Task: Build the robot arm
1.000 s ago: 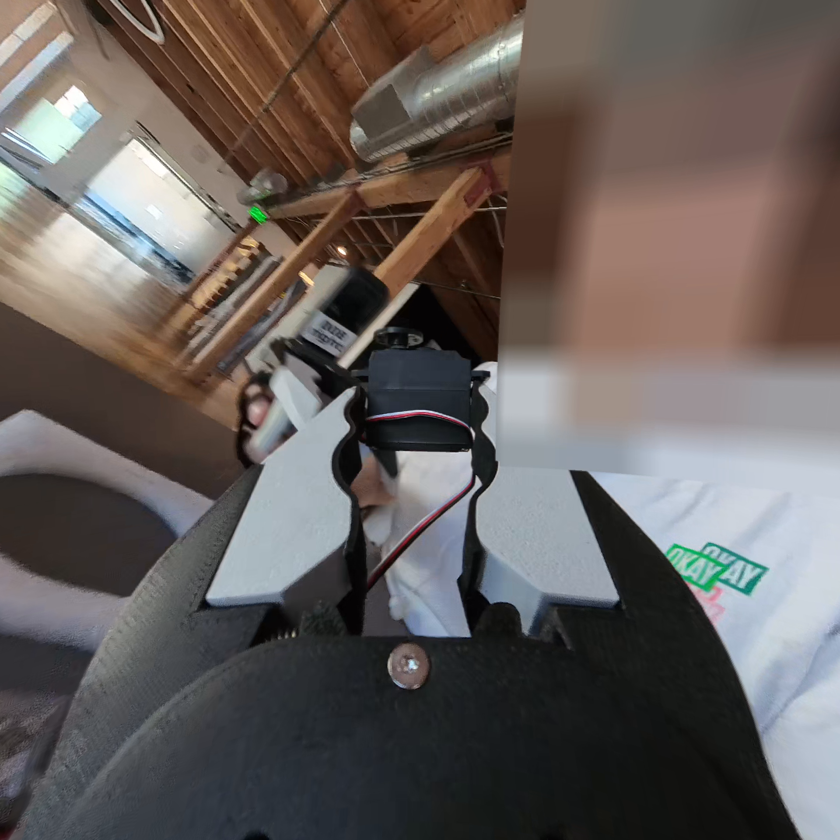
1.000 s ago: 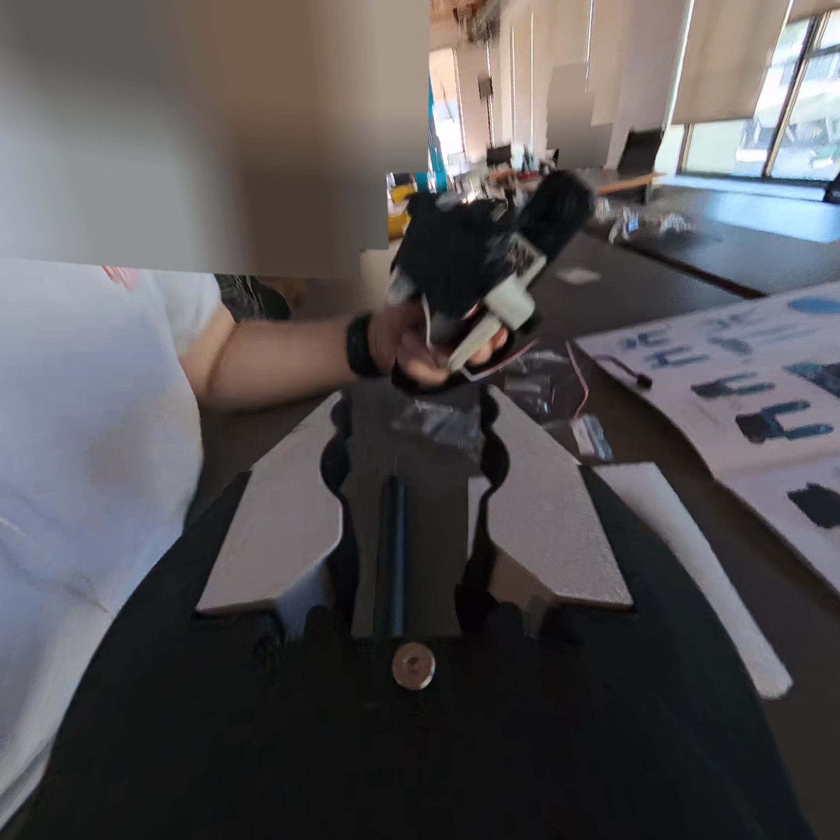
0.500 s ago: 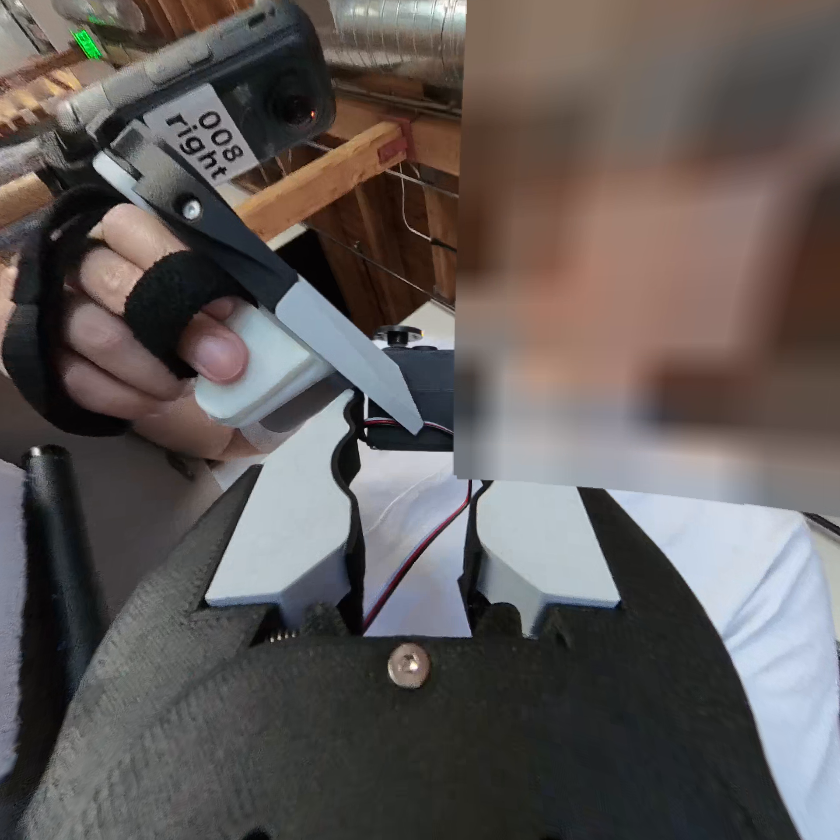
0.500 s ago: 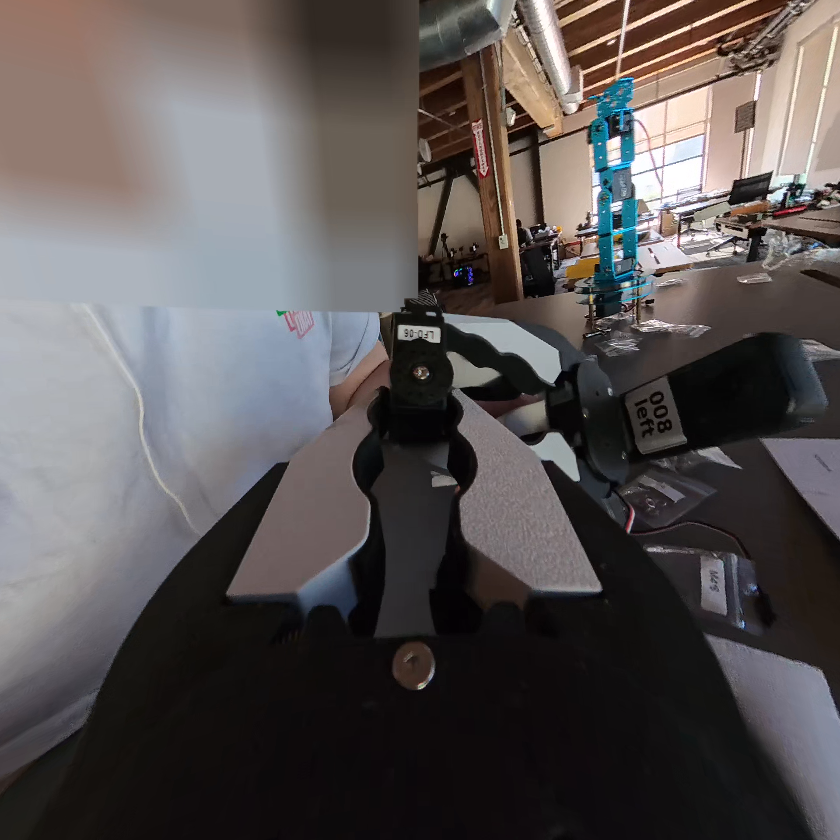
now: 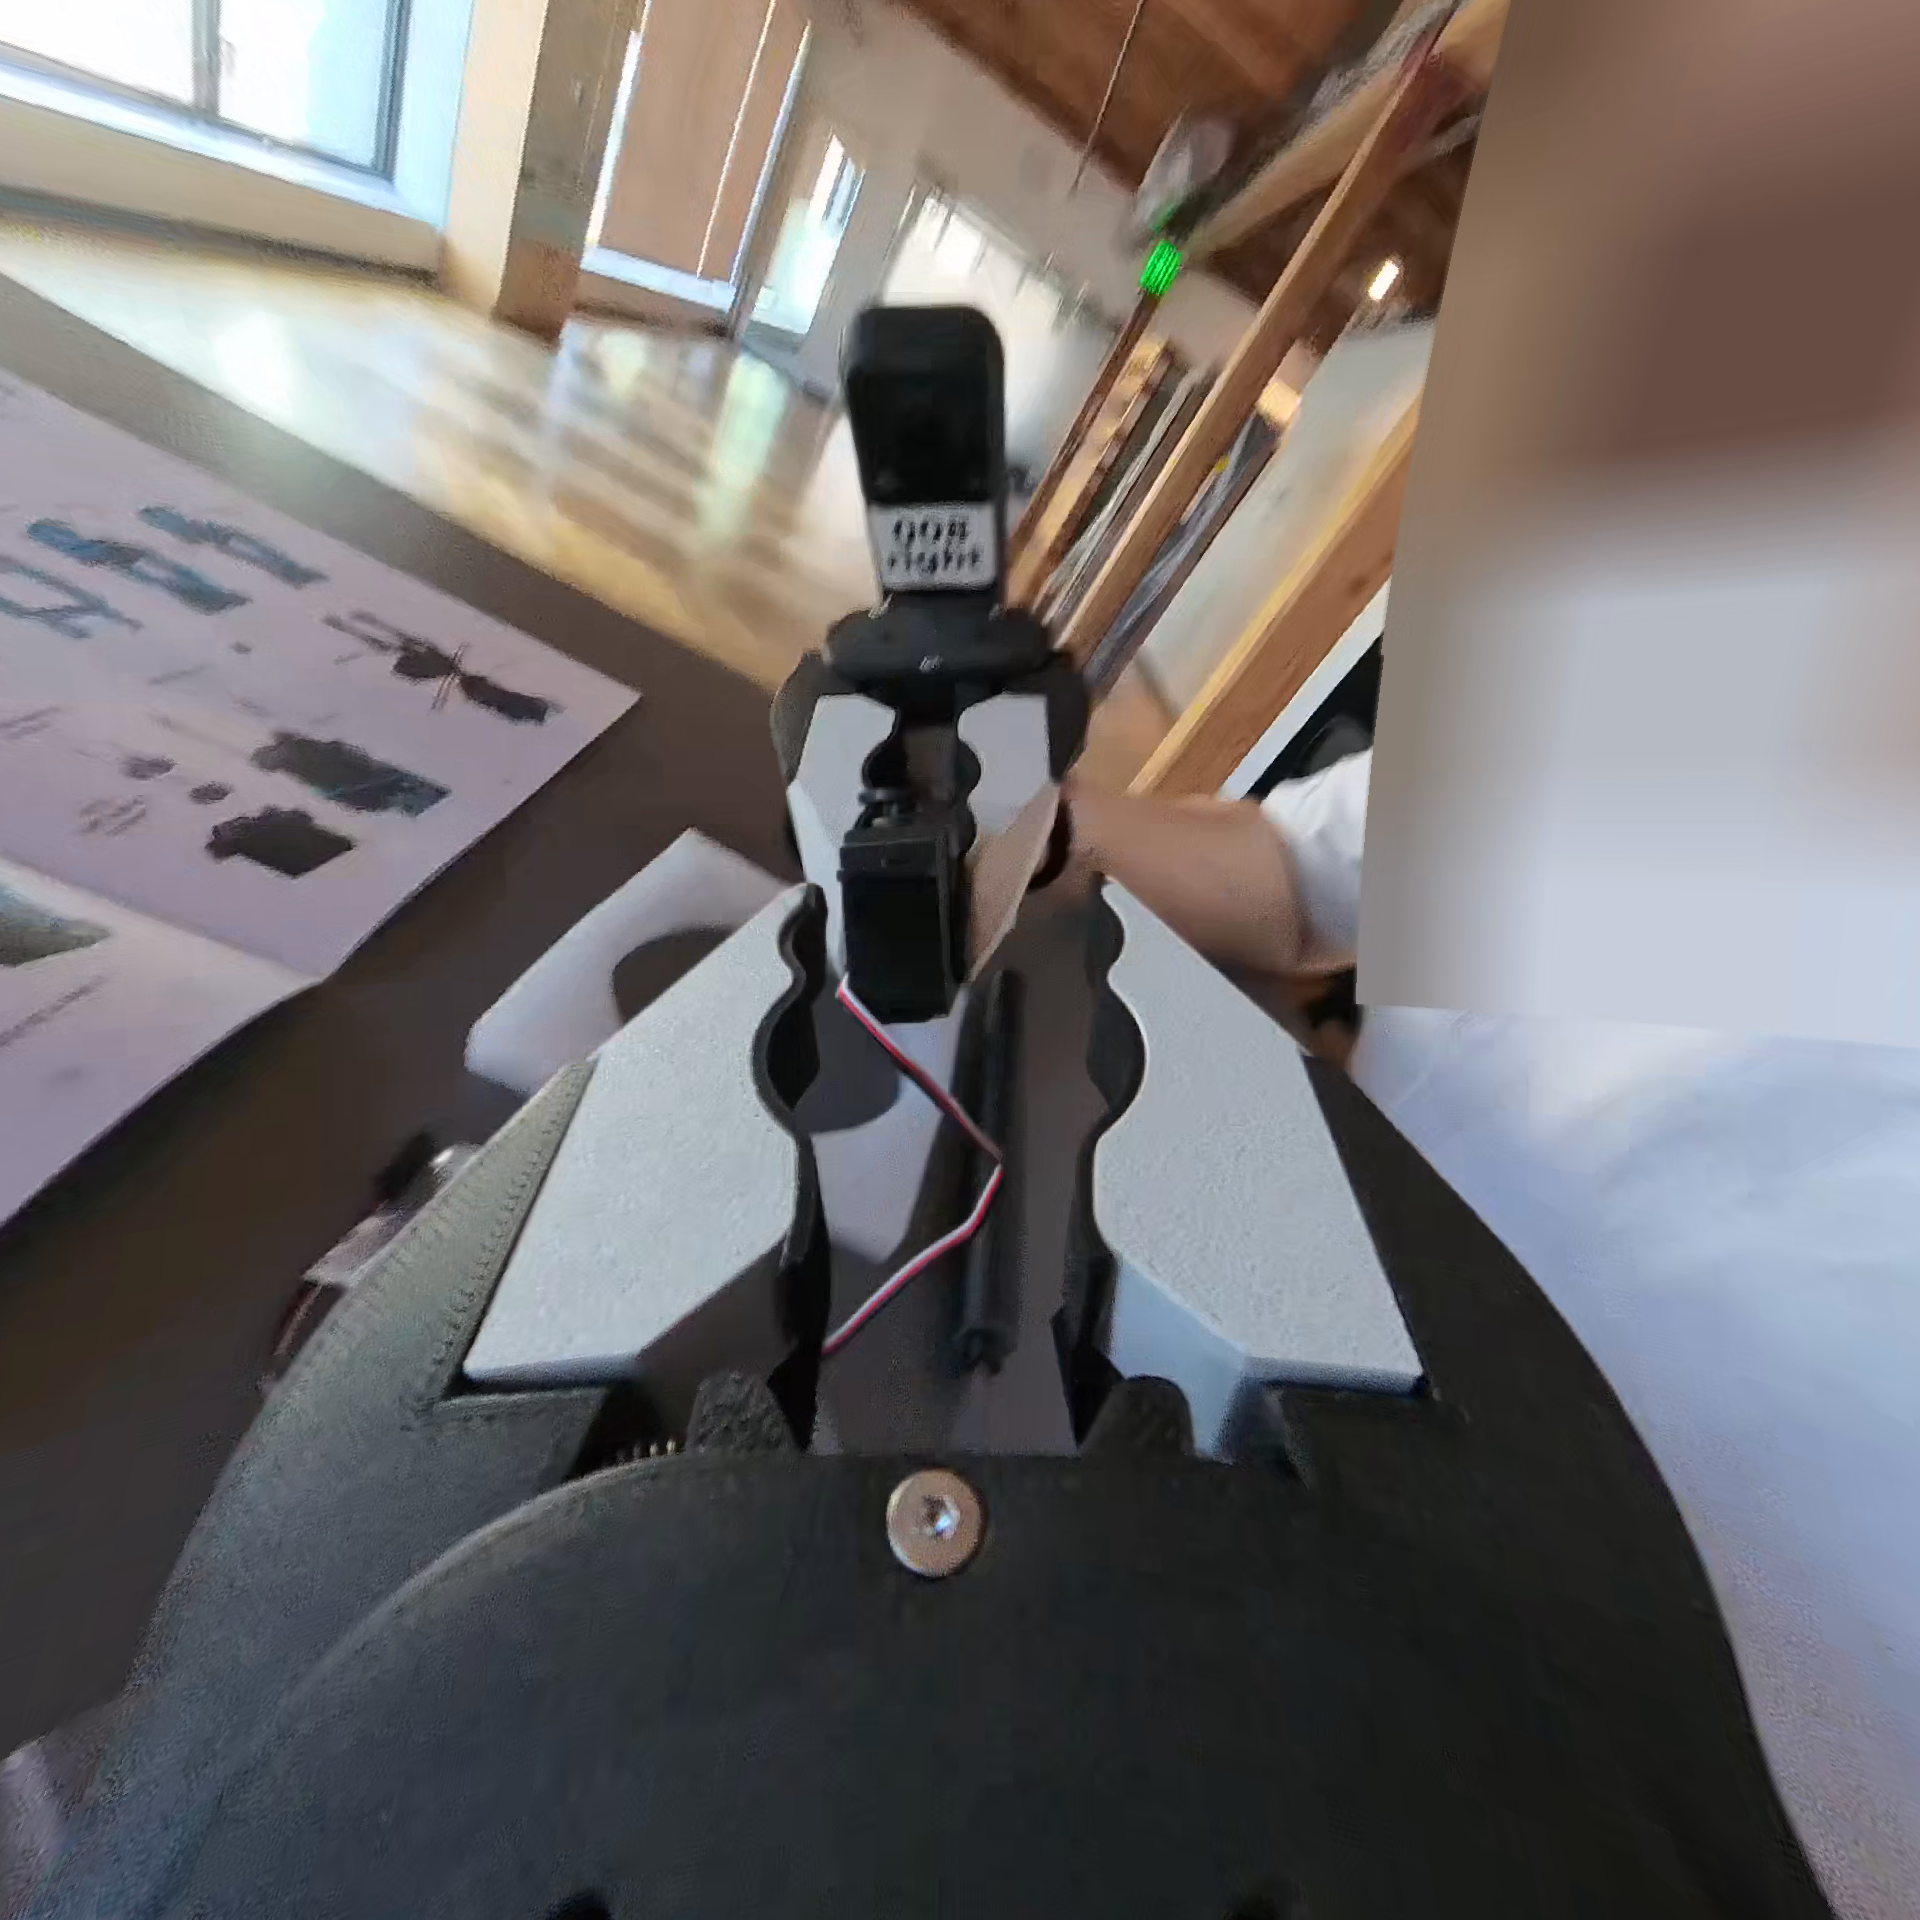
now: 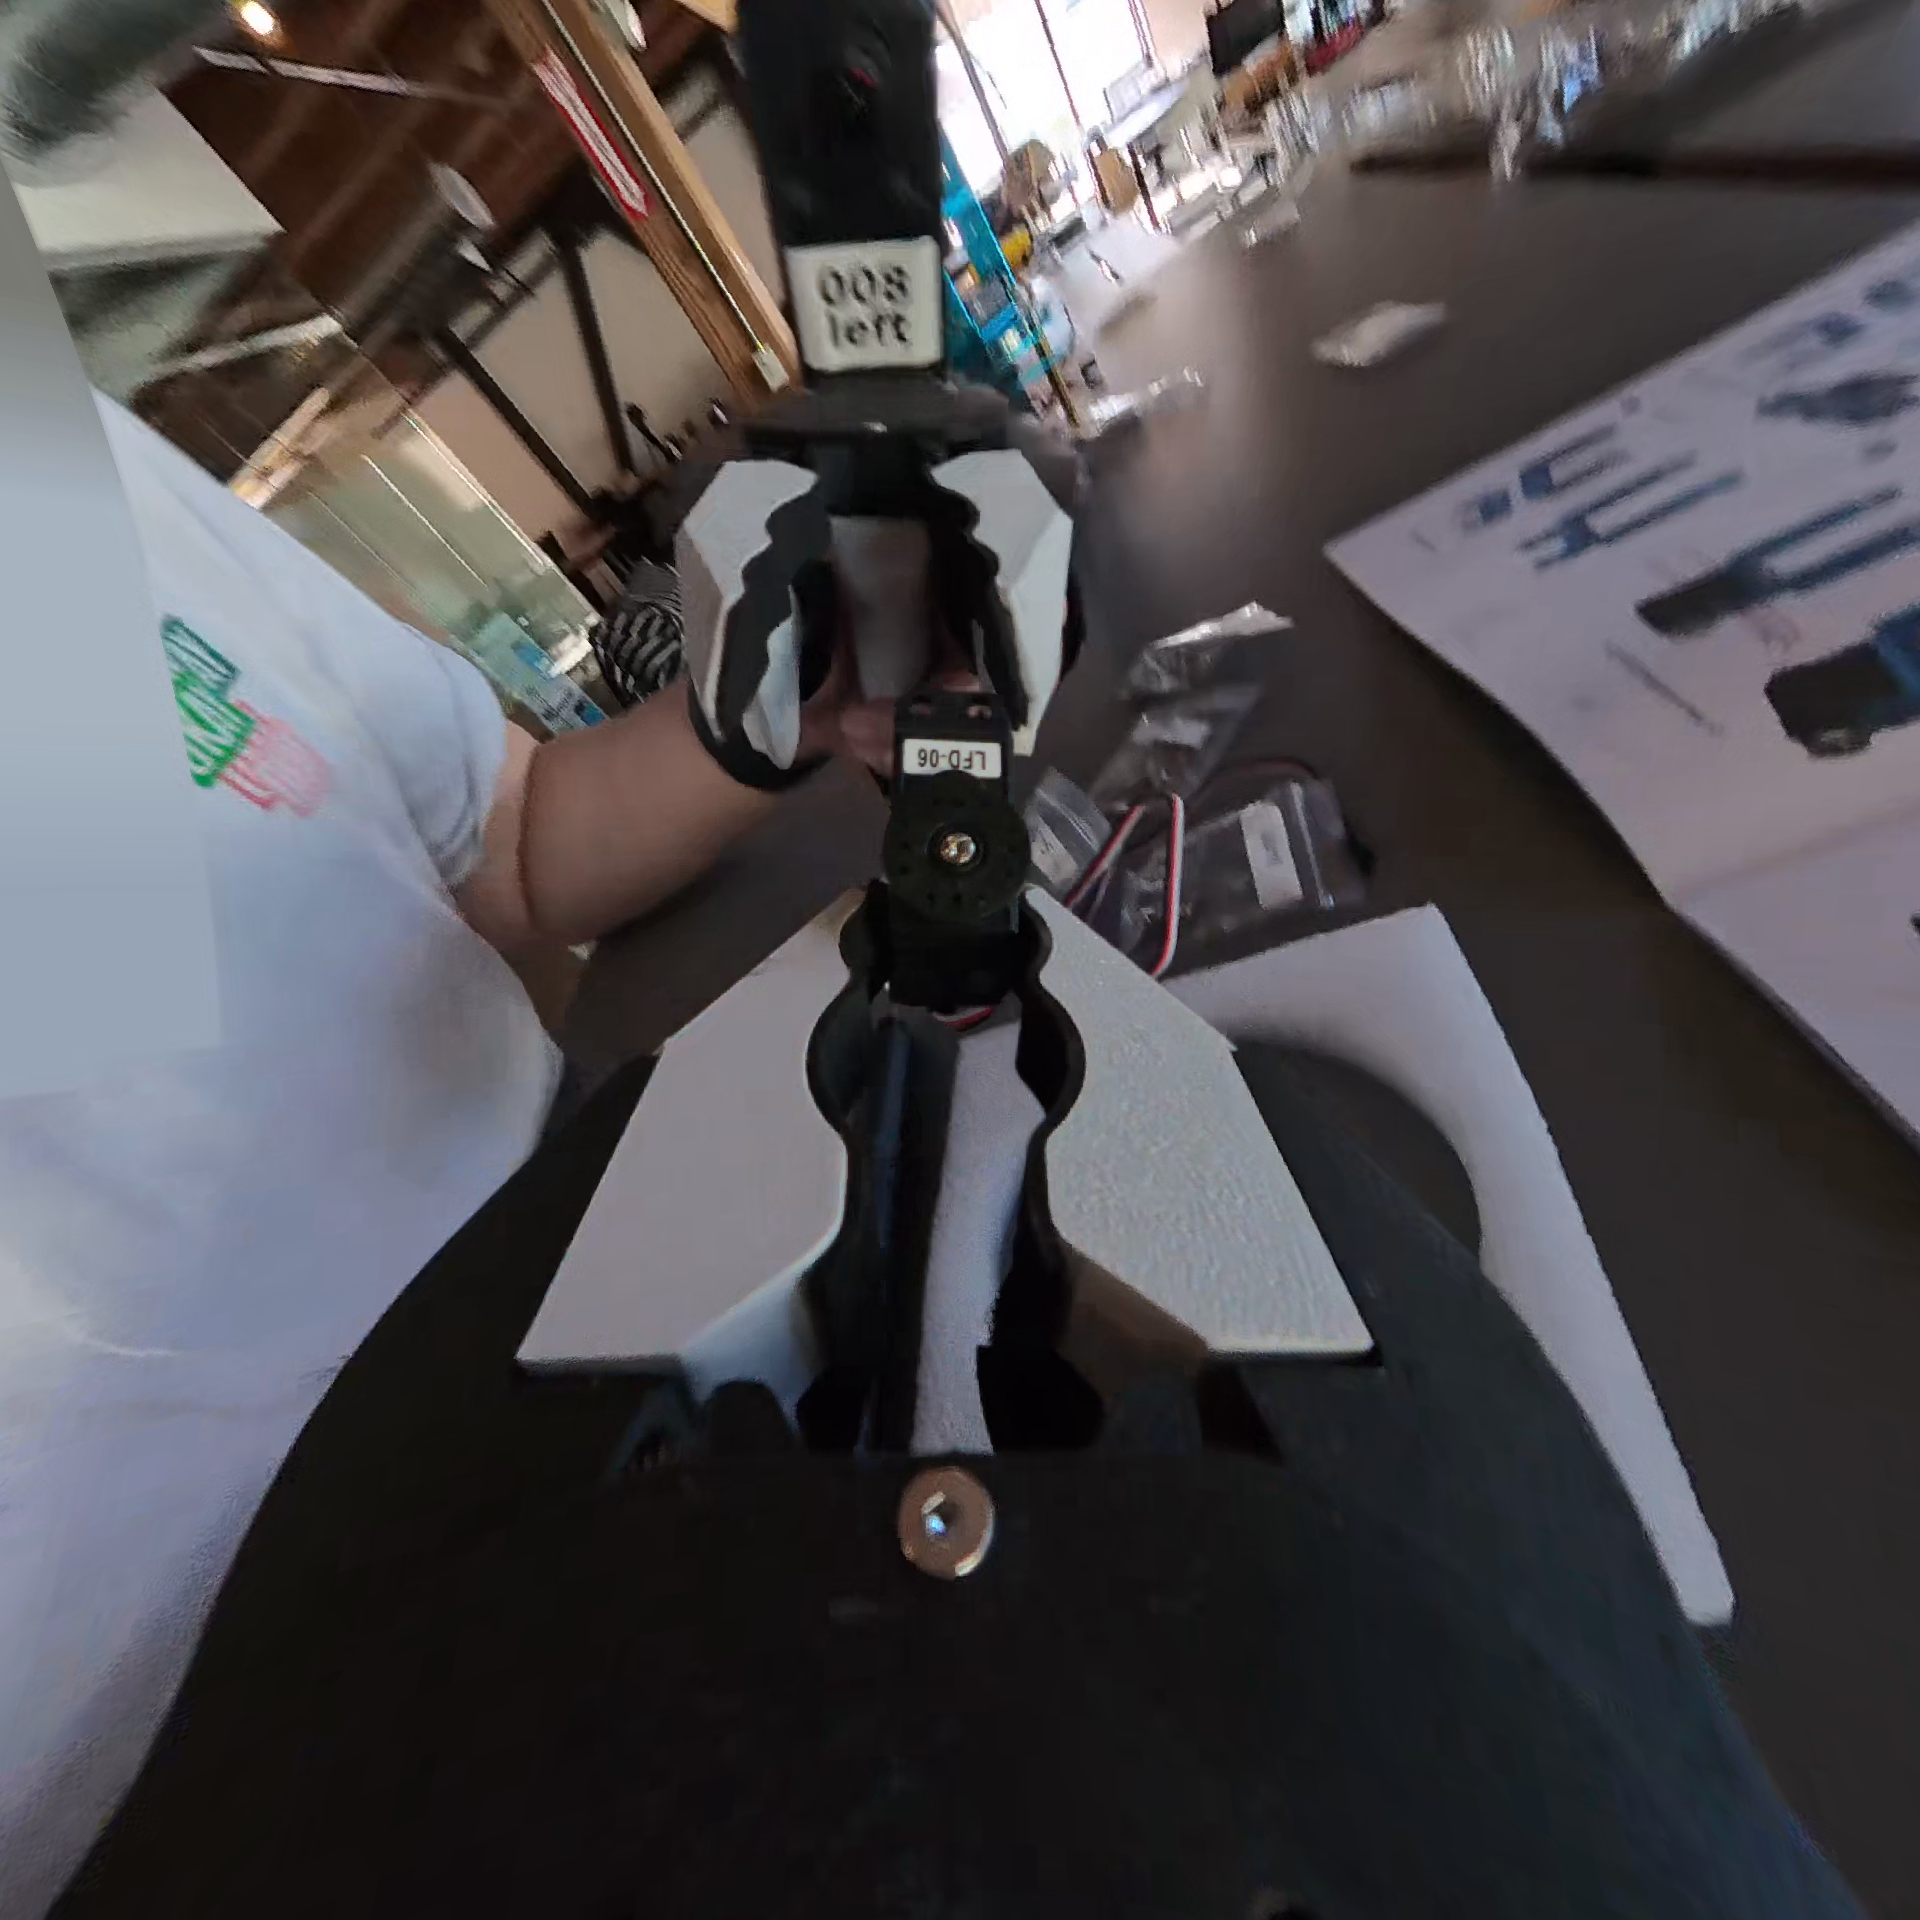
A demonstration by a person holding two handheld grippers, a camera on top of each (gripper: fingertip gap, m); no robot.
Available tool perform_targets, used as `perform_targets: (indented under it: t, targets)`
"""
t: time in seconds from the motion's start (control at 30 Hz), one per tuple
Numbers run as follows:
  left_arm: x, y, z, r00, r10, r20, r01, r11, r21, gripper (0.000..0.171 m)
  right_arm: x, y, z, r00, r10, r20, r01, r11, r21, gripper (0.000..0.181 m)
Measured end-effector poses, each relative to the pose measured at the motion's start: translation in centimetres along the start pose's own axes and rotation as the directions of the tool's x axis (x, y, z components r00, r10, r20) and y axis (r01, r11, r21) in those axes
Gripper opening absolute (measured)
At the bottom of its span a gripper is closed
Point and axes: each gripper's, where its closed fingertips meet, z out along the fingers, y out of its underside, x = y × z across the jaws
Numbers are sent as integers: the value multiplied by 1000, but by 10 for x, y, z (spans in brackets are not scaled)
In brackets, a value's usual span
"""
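- Right gripper (image 6: 951, 925): jaws narrow, clamped on the lower end of a small black motor (image 6: 951, 842), round hub and screw facing the right wrist camera.
- Left gripper (image 5: 951, 899): jaws spread wide, holding nothing, tips flanking the motor's wired end without visible contact.
- Red, white and black wire (image 5: 935, 1195) trailing from the motor down through the gap between the left jaws.
- Motor held up in the air above the dark counter (image 5: 260, 1143), in front of a person's white shirt (image 6: 260, 1039).
- Below the motor, a thin black rod (image 5: 982, 1174) lying on the counter, just beside a white foam block (image 5: 582, 987) with a round cutout.
- Beyond the motor in the right wrist view, clear plastic bags (image 6: 1247, 831) of small parts; farther out, a large printed sheet (image 6: 1662, 623) flat on the counter.
- Background blurred; nothing more to tell there.
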Motion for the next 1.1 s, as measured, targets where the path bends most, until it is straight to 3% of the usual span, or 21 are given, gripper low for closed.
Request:
perform_targets:
  t: [0.07,0.17,0.33,0.67,0.9,1.03,1.1]
  targets:
    - [-9,16,4,997,48,54,-43,995,-88,44,3,7,4,1000,10,-13,-10,999,-40,22]
    - [-14,27,6,997,59,59,-51,990,-133,20,2,13,5,1000,-2,-10,2,997,-82,22]
    - [-16,32,7,997,56,54,-47,988,-150,19,5,18,5,1000,-1,-17,-1,995,-102,22]
    - [-21,19,5,999,-39,31,40,999,-24,19,8,-4,-10,997,74,37,-75,997,33,20]
    - [-18,17,5,997,-70,-12,70,997,16,19,6,-5,-11,984,145,108,-151,987,49,20]
    - [-20,19,6,997,-83,-7,83,997,6,40,16,-3,-10,982,173,74,-178,983,53,20]
    - [-23,17,4,996,-85,7,85,996,19,41,17,-3,-10,981,178,77,-183,981,59,20]
